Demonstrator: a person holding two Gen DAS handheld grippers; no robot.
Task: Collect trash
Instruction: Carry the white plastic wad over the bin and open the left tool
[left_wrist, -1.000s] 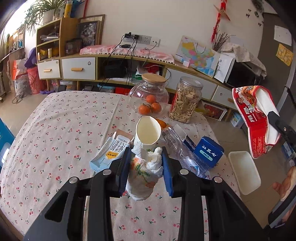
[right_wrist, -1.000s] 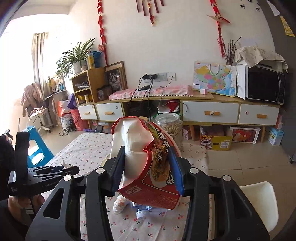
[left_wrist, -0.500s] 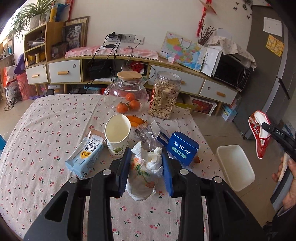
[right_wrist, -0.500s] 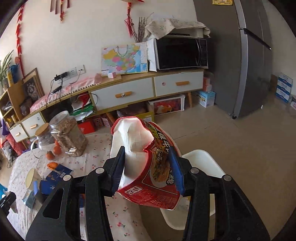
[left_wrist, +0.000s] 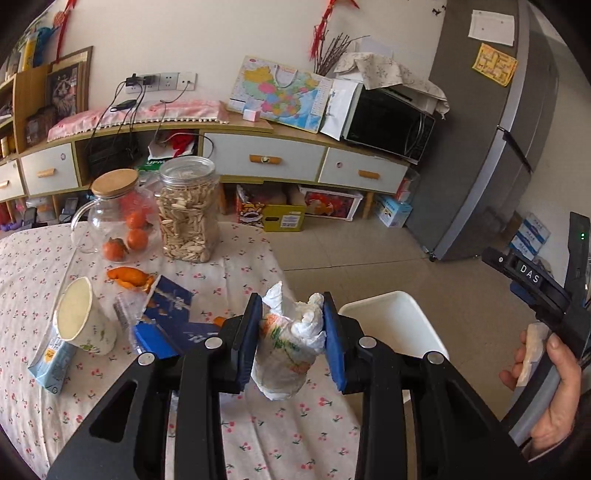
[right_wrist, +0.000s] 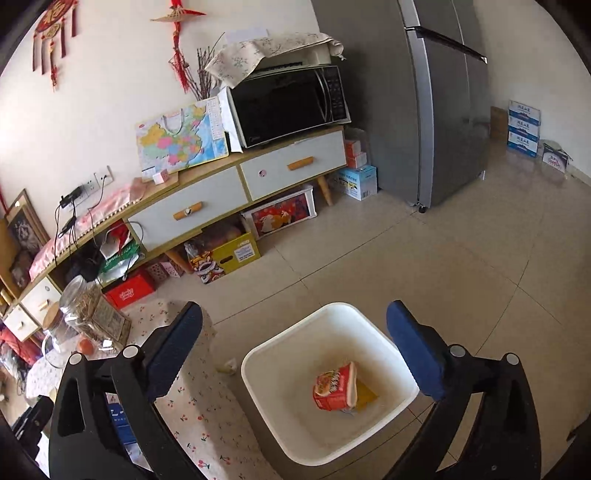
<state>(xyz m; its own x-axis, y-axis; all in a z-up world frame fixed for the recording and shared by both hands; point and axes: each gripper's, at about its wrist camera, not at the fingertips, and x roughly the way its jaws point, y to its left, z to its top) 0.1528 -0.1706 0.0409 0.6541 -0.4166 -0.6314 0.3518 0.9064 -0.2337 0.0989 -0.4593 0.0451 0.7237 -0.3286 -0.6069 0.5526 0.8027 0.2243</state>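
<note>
Crumpled tissue-stuffed paper cup (left_wrist: 286, 354) sits pinched between the blue pads of the left gripper (left_wrist: 291, 341), held above the cherry-print tablecloth (left_wrist: 258, 435) at the table's edge. Just beyond, the white trash bin (right_wrist: 258, 373) stands on the floor with a red instant-noodle cup (right_wrist: 334, 386) lying inside; the right gripper (right_wrist: 295, 347) hangs over it, jaws wide apart and empty. Farther back on the table wait an upright paper cup (left_wrist: 83, 323), milk carton (left_wrist: 51, 363) and blue box (left_wrist: 168, 317). Risks: loose tissue could slip out short of the bin, or the two grippers could collide above it.
</note>
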